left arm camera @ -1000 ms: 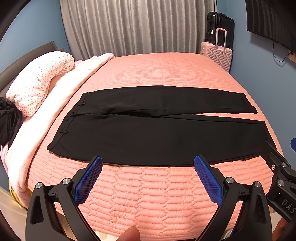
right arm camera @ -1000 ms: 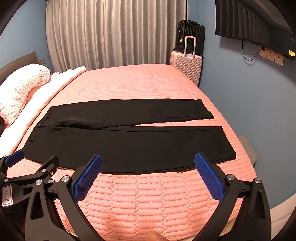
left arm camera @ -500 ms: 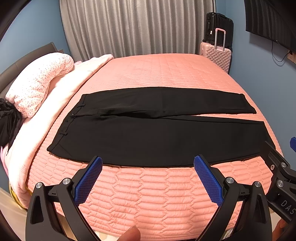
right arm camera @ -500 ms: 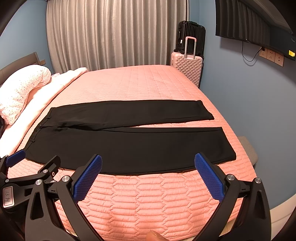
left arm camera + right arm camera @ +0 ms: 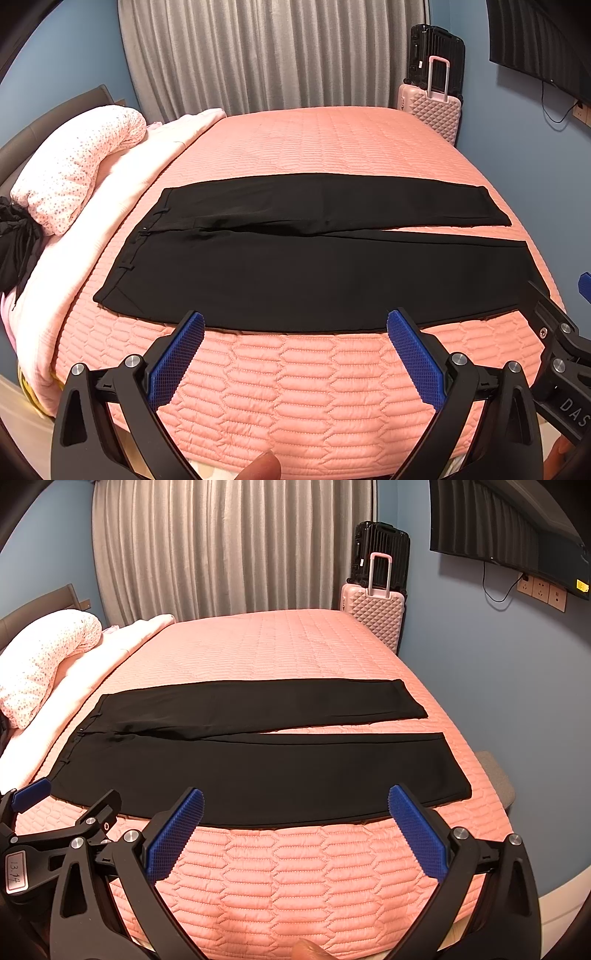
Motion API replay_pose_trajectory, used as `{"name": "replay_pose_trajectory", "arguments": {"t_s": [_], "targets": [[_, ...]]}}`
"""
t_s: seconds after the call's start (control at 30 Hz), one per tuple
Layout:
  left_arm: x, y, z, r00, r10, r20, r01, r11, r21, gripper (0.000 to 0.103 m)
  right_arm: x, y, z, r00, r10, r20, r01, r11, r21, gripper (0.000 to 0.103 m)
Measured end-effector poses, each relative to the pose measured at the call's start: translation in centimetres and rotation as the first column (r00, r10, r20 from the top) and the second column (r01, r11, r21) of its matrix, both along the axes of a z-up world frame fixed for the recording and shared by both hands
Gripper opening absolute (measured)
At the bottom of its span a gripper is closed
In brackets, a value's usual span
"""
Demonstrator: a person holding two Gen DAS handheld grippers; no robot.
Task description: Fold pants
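Black pants (image 5: 314, 266) lie flat across the pink quilted bed (image 5: 295, 387), waistband to the left, both legs stretched to the right with a narrow gap between the cuffs. They also show in the right wrist view (image 5: 258, 768). My left gripper (image 5: 295, 325) is open and empty, hovering just before the near leg's front edge. My right gripper (image 5: 295, 801) is open and empty, at the same edge further right. Each gripper shows at the side of the other's view.
A speckled pink pillow (image 5: 74, 166) and pale blanket (image 5: 122, 192) lie at the bed's left end. A pink suitcase (image 5: 373, 613) and a black one (image 5: 380, 550) stand at the far right corner. A wall screen (image 5: 509, 531) hangs on the right.
Both grippers have drifted slightly; the pants sit a little lower in both views. Nothing was taken hold of.
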State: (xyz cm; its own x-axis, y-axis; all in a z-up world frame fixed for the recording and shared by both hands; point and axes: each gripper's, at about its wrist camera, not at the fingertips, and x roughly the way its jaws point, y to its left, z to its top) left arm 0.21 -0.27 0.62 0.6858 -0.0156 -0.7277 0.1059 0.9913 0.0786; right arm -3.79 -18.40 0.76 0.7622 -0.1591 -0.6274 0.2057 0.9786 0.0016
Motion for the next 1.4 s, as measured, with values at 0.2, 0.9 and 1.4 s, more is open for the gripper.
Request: {"name": "replay_pose_trajectory", "arguments": {"t_s": [0.2,0.9,1.4], "targets": [[0.0,0.0,0.0,1.0,-0.001,0.0,0.001,1.0,0.001,0.098,0.0,0.0,0.0,1.0,0.0,0.0,0.0,1.0,-0.001,0.098],[0.2,-0.2,0.0,1.0,-0.001,0.002,0.001,1.0,0.006,0.098,0.0,0.0,0.1,1.0,-0.001,0.004,0.001,1.0,-0.001,0.098],[0.8,0.2,-0.6,1.0,-0.014,-0.02,0.014,1.0,0.013,0.098,1.0,-2.7,-0.9,0.999,0.043,-0.008,-0.042,0.997,0.069,0.098]]}}
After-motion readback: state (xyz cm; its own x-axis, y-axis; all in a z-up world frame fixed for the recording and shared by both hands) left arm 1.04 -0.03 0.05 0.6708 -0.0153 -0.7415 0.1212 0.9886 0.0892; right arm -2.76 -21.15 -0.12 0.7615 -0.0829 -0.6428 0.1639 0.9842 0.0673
